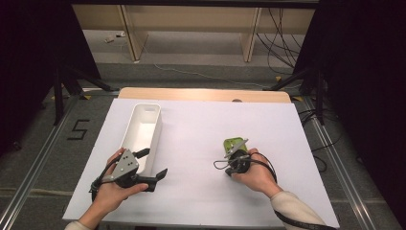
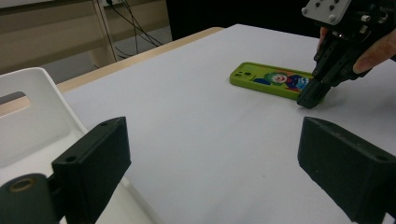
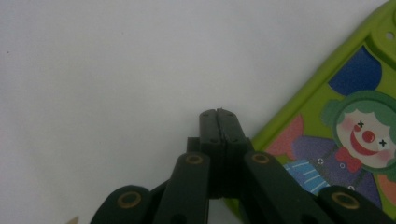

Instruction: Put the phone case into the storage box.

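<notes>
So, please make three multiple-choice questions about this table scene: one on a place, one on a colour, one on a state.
1. Where is the white bin?
A. on the person's left part of the table
B. on the right part
C. on the floor

2. What colour is the rim of the phone case?
A. red
B. black
C. green

3. How do the jaws of the right gripper stand?
A. wide apart
B. pressed together
C. around the bin

Answers: 1 A, the high view shows it beside the left gripper. 2 C, a bright green edge frames the clown picture. 3 B, the right gripper view shows no gap between them.
</notes>
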{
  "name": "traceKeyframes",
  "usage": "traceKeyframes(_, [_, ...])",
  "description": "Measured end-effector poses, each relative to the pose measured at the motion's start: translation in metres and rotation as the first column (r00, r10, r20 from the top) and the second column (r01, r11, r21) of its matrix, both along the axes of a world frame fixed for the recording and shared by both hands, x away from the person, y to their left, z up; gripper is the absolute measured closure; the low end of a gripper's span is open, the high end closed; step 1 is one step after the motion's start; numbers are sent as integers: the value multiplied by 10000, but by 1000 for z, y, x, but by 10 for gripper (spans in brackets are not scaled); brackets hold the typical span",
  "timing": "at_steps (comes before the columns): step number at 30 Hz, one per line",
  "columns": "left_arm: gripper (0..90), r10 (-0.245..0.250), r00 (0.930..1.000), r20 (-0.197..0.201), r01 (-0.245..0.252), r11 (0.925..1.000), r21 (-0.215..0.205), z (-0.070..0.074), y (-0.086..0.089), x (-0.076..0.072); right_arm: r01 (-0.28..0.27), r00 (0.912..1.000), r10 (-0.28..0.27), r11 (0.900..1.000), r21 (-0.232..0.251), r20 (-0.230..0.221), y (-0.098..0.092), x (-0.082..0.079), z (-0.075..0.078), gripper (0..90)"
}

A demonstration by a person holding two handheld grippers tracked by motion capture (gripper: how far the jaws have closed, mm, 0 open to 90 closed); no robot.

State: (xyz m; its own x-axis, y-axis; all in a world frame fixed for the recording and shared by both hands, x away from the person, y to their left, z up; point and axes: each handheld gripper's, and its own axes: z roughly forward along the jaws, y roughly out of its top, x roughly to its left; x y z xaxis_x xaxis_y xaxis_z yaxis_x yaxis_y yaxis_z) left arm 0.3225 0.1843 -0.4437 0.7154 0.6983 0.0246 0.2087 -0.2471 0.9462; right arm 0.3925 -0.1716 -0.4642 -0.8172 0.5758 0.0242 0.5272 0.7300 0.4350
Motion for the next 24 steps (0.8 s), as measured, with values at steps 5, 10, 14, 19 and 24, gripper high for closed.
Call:
traceKeyframes(5, [91, -3, 10000, 0, 3, 10000, -2, 0, 0, 0, 108, 9999, -108, 9999, -37, -32, -6, 0, 0, 900])
traceKeyframes(10, [92, -1, 10000, 6, 1, 10000, 3, 0, 0, 0, 309, 9995, -309, 9995, -57, -82, -16, -1, 1, 900])
traceKeyframes(14, [93, -4, 10000, 15, 4, 10000, 14, 0, 0, 0, 430, 9990, -432, 9990, -99, -114, -21, -1, 1, 900])
traceKeyframes(19, [93, -9, 10000, 16, 9, 10000, 8, 0, 0, 0, 603, 9980, -606, 9981, -154, -158, -27, -1, 2, 900])
traceKeyframes(24, [94, -20, 10000, 15, 20, 10000, 12, 0, 0, 0, 721, 9972, -725, 9972, -170, -202, -34, -1, 2, 900])
